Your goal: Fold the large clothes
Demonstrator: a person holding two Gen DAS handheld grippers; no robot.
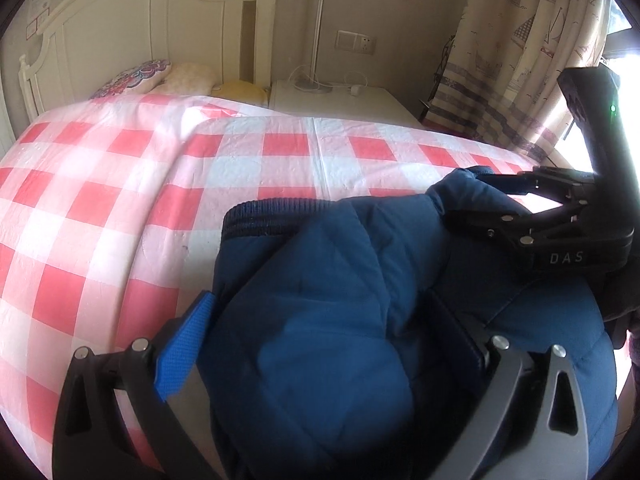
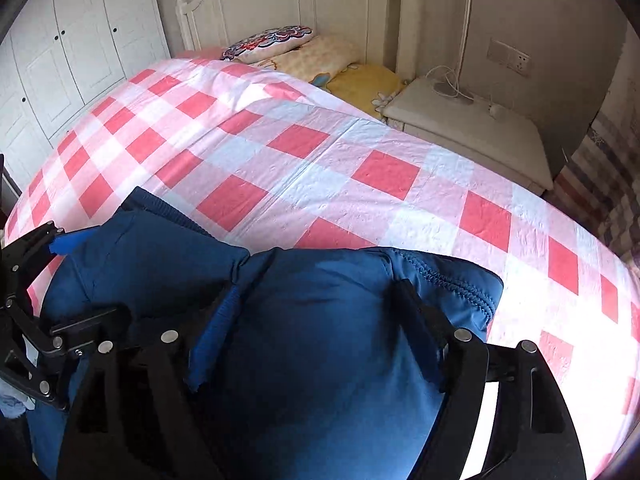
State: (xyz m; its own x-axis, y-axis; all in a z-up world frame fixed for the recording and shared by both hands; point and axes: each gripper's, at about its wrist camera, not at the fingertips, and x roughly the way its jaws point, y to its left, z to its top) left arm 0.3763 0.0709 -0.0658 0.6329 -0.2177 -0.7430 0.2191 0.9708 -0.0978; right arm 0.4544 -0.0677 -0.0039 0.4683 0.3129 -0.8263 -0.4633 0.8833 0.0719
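A dark blue padded jacket (image 1: 320,320) hangs bunched over the near edge of the bed, above the red and white checked cover (image 1: 120,184). My left gripper (image 1: 320,344) is shut on a thick fold of it, which fills the gap between the jaws. My right gripper (image 2: 316,336) is shut on another fold of the jacket (image 2: 320,340) beside it. In the left wrist view the right gripper (image 1: 472,200) shows at the right, clamped on the jacket's upper edge. In the right wrist view the left gripper (image 2: 60,264) shows at the left edge.
The checked bed cover (image 2: 320,168) stretches ahead to pillows (image 2: 272,40) and a white headboard (image 2: 360,0). A white nightstand (image 2: 480,132) with a lamp stands right of the bed. A wardrobe (image 2: 60,60) is at left, curtains (image 1: 520,48) at right.
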